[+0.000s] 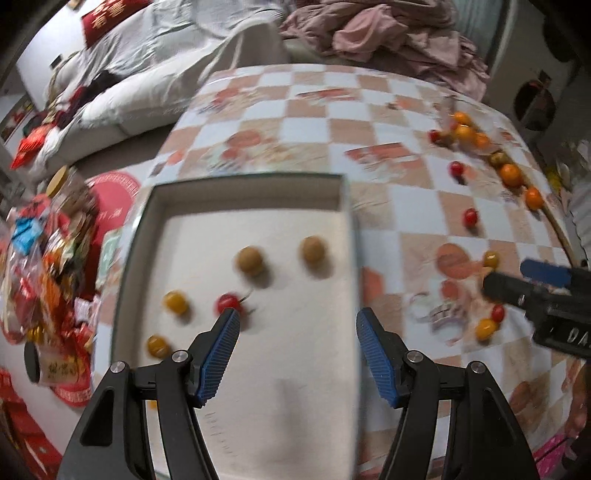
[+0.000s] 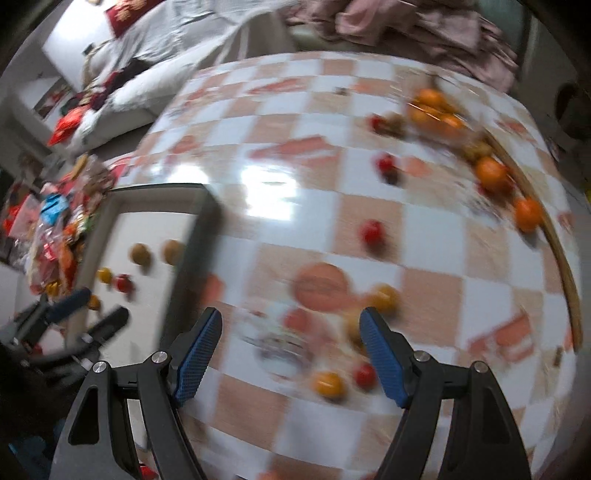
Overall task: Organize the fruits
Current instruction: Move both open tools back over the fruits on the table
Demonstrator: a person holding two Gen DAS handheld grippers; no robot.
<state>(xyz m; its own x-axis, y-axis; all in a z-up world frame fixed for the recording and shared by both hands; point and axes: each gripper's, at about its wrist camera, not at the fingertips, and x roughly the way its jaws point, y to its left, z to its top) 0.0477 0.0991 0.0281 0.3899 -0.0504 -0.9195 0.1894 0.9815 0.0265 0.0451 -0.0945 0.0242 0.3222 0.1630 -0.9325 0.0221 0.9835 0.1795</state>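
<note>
A white-lined tray (image 1: pixel 243 181) with a dark rim lies on the checkered tablecloth (image 1: pixel 406 206). In it are two brown round fruits (image 1: pixel 250 261), two yellow tomatoes (image 1: pixel 176 302) and a red tomato (image 1: pixel 227 302). My left gripper (image 1: pixel 297 325) hangs open above the tray, holding nothing. My right gripper (image 2: pixel 291 317) is open over the cloth to the right of the tray (image 2: pixel 199 236), with nothing between its pads. Near its right finger lie a yellow tomato (image 2: pixel 384 297), another yellow one (image 2: pixel 327 384) and a red one (image 2: pixel 364 374). Both views are blurred.
More red tomatoes (image 2: pixel 371 230) and oranges (image 2: pixel 491 173) are scattered toward the far right, along a curved wooden edge (image 2: pixel 565 266). Snack packets (image 1: pixel 44 266) pile up left of the tray. A white sofa (image 1: pixel 140 92) and pink cloth (image 1: pixel 388 33) lie beyond the table.
</note>
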